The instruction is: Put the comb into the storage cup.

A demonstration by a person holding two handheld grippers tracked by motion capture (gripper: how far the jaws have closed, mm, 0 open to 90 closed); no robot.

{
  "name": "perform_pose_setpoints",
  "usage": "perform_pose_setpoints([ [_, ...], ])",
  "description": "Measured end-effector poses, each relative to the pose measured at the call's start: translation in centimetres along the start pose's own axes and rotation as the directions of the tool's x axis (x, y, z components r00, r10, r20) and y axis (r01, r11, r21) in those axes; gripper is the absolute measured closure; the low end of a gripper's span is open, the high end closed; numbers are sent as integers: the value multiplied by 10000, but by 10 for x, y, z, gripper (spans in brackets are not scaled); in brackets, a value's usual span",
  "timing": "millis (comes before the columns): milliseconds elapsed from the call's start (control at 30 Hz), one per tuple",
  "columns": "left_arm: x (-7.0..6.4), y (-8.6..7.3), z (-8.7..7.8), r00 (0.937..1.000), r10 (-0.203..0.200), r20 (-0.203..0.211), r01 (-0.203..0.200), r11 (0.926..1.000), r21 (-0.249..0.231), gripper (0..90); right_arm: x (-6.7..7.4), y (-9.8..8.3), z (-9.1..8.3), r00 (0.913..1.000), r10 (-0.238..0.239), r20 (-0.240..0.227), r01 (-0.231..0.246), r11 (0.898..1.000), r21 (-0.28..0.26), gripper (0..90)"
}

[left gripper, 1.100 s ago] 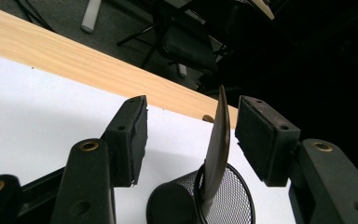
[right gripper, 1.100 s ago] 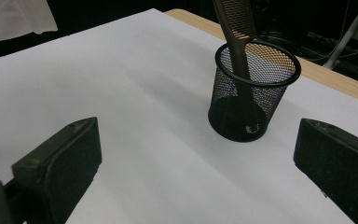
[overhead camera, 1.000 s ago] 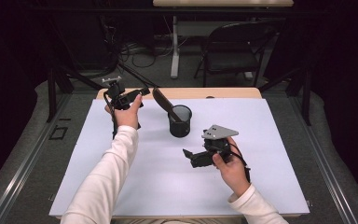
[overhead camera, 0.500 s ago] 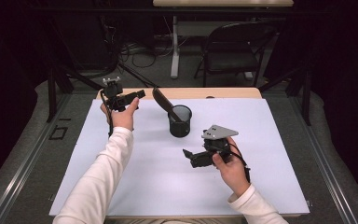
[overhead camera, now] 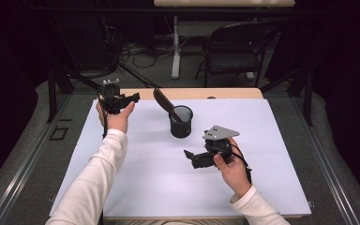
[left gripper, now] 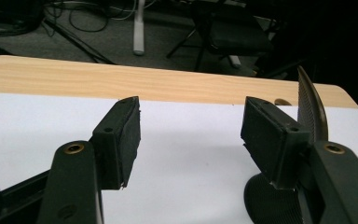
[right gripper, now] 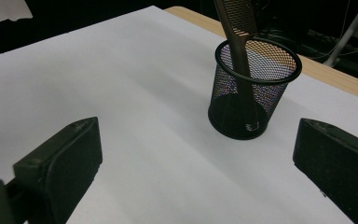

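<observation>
Comb (overhead camera: 163, 101) in mesh cup (overhead camera: 181, 123), beyond open fingers (right gripper: 56, 163)

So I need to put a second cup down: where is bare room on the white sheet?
Bare: the near-left stretch of the white sheet, between the two forearms, and the far-right corner beyond the right tool. Crowded: around the mesh cup with its leaning comb, and by the left tool.

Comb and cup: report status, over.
Both claws open, empty: left claw, right claw. Comb stands tilted in mesh cup, touched by neither. White sheet between clear.
</observation>
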State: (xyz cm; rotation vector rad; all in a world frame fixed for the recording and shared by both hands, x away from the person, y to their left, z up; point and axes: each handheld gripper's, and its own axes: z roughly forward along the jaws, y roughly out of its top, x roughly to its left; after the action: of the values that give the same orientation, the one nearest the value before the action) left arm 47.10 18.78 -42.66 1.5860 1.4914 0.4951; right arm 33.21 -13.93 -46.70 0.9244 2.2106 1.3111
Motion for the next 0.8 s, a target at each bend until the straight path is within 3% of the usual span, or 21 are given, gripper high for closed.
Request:
perform_pose_setpoints([
  [333,2,-5,-3,9975,694,156,-698,9972,277,347,0,0,0,10000,-3,19,3,10000,16,12],
  [467,1,-7,-6,9938,1081,263,-1089,9936,312,320,-1,0,0,10000,-4,39,4,10000,5,13],
  [800,4,-10,-12,9893,1192,838,-1235,9912,481,208,-1,0,0,10000,-20,78,20,10000,4,15],
])
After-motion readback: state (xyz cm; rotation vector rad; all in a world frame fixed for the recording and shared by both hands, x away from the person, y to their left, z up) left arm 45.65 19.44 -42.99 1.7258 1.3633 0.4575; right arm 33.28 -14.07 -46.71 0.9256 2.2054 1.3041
